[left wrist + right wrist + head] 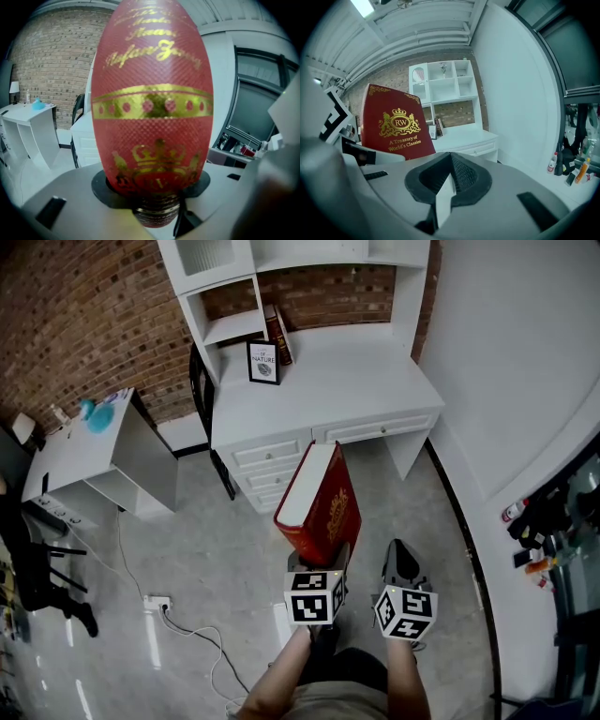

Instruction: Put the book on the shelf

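A thick red book [319,502] with gold lettering stands upright in my left gripper [323,559], which is shut on its lower end. In the left gripper view its spine [152,108] fills the middle, rising from between the jaws of the left gripper [154,197]. The right gripper [403,563] hangs beside it, to the right, shut and holding nothing; its pads meet in the right gripper view [450,176], where the book's cover [396,124] shows at left. The white shelf unit [234,329] sits on the white desk [347,371] ahead, also seen far off [445,89].
Two dark books [277,334] lean in the shelf's lower nook beside a framed picture [263,363]. A black chair [202,399] stands left of the desk, then a white side table [84,446]. A power strip with cable [157,602] lies on the floor. A white wall and bottles [514,512] are right.
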Motion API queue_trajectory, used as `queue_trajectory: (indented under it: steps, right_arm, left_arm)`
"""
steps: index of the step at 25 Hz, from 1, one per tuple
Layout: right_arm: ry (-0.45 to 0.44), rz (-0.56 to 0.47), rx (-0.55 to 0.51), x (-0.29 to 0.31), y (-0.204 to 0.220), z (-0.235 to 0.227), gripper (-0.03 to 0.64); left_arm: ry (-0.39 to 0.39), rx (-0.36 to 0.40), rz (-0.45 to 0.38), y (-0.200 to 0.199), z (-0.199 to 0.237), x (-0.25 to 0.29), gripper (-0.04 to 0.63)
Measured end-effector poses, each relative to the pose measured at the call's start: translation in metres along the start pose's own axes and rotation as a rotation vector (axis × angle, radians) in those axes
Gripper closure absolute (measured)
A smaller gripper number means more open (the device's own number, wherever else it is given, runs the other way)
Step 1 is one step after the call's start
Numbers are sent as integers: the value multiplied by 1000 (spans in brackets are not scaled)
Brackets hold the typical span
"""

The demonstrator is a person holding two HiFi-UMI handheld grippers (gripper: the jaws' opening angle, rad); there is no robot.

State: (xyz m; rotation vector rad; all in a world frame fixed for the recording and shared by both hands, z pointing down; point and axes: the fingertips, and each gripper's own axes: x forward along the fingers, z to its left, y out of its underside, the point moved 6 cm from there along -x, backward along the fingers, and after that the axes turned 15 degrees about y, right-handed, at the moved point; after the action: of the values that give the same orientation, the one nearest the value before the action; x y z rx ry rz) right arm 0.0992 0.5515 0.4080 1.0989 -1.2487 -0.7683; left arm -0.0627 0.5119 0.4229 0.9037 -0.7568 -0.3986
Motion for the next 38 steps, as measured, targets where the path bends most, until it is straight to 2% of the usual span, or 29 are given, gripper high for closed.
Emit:
queue_trajectory:
  steps: [6, 18, 23, 38]
  right_arm:
    - [-22, 4, -6, 37, -12, 25, 601]
    - [-41, 8, -41, 83, -26, 38, 601]
    - [-78, 19, -44, 119, -31, 41, 601]
    - [-187, 1, -79, 242, -85, 36, 600]
  left_arm:
    - [-10, -11, -3, -23, 34, 16, 353]
    - [-19, -23, 5, -47, 60, 48, 353]
    - [-44, -32, 10, -55, 72, 72, 353]
    - [-140, -85, -41, -123, 113, 159, 353]
